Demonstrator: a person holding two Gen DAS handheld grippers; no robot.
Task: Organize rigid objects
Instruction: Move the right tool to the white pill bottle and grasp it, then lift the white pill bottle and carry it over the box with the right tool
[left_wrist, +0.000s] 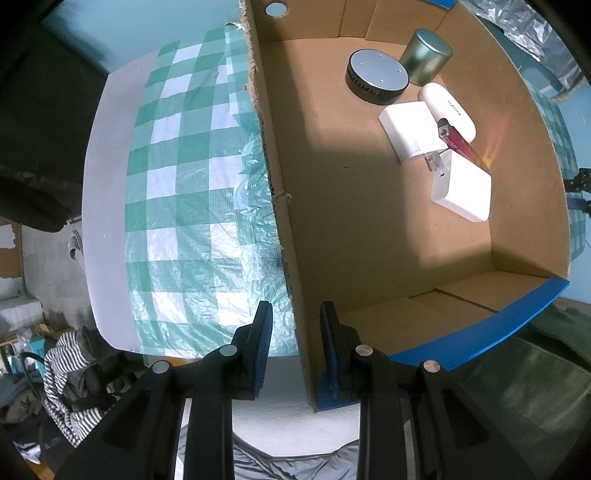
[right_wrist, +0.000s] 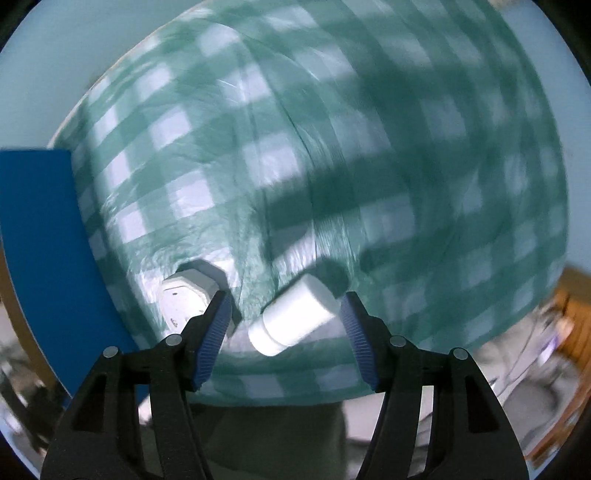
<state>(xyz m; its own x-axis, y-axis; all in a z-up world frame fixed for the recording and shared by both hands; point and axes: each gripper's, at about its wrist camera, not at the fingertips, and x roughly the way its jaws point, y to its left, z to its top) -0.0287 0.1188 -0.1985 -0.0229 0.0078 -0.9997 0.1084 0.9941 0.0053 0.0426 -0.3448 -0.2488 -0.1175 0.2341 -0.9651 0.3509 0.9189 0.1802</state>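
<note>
White capped plastic bottle (right_wrist: 295, 314) lies on the checked desk cloth (right_wrist: 332, 166) between the right claw's (right_wrist: 286, 338) open jaws — light, stiff, slippery — best pinched across its barrel.

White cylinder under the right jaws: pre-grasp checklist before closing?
1. Right gripper open: ok.
2. White cylinder between the jaws: ok, lying tilted on the checked cloth.
3. Pads touching it: not ok, gaps both sides.
4. Neighbour clear: not ok, the white plug adapter sits right behind the left-hand finger.
5. Left gripper holding the cardboard box wall: ok, jaws straddle the edge.
6. Free space in the box: ok, floor bare near the left gripper.
</note>
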